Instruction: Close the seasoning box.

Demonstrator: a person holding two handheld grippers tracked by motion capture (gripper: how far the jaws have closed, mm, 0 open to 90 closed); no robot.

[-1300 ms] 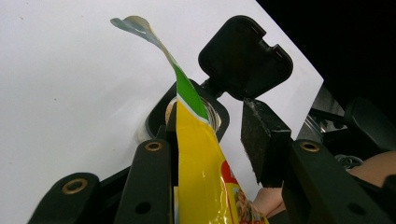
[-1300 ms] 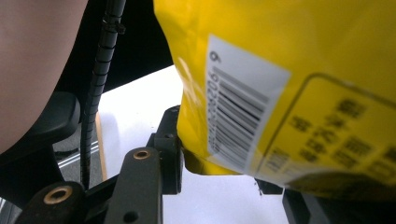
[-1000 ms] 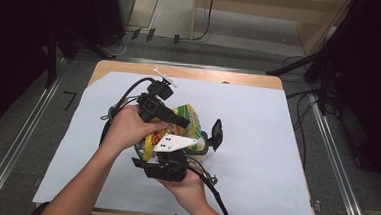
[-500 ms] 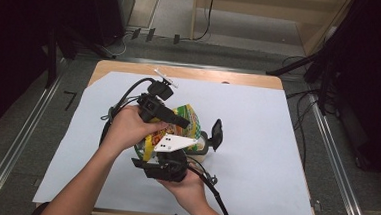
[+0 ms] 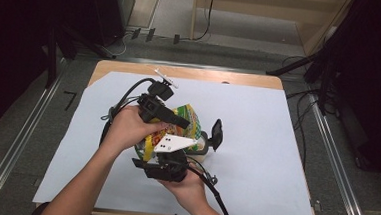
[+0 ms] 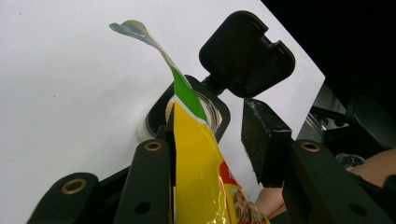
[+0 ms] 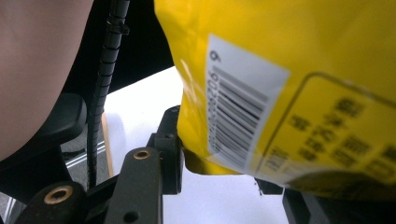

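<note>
Tipping over a jar with a flipped-up black lid, the yellow snack bag sat in the middle of the white worktop. The left hand-held gripper and right hand-held gripper both squeezed the bag.

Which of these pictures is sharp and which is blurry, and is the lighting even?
High view: table evenly lit, dark surroundings. Left gripper view: torn yellow bag and black-lidded container fairly sharp. Right gripper view: bag's barcode close and soft; the printing beside it is unreadable.
</note>
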